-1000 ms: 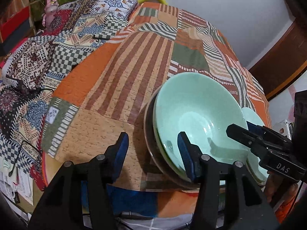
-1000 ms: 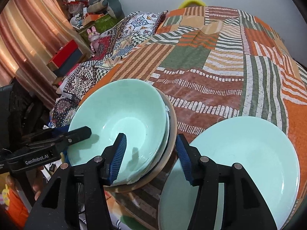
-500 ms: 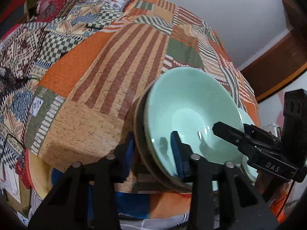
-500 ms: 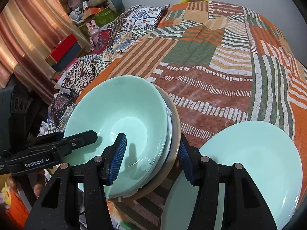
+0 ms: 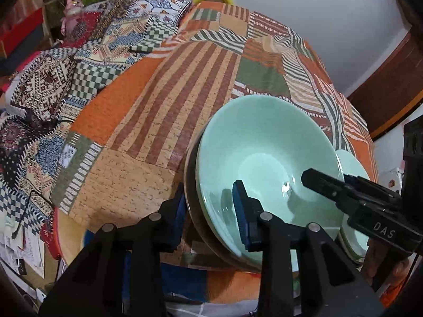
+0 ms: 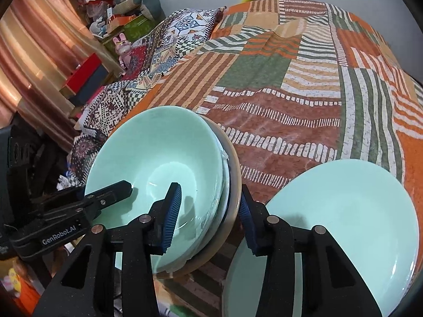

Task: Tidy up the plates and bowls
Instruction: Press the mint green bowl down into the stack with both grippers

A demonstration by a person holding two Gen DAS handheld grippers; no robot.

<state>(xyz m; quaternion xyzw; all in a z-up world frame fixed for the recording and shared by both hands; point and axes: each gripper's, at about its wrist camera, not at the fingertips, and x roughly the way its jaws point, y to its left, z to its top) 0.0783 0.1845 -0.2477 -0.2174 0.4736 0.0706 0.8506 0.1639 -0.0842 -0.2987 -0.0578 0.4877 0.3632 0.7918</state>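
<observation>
A: What do the two tools hold?

B: The left gripper [image 5: 211,208] straddles the near left rim of the bowl stack [image 5: 264,163]: one blue pad lies inside the top mint-green bowl, the other outside against the brown rim, so the stack's edge appears pinched. The right gripper [image 6: 208,211] straddles the opposite rim in the same way, and its jaws are closing on that edge.

A: Where is the stack, and what does it contain?

B: It sits on the patterned bedspread [image 6: 290,92], near the bed's front edge. Mint bowls nest inside a brown-rimmed dish [image 6: 232,185]; the top bowl is empty. A mint-green plate [image 6: 343,224] lies just beside it, on the right.

A: What cannot be resolved?

B: The number of nested bowls is unclear, and the plate's near edge is hidden behind the right gripper's frame.
</observation>
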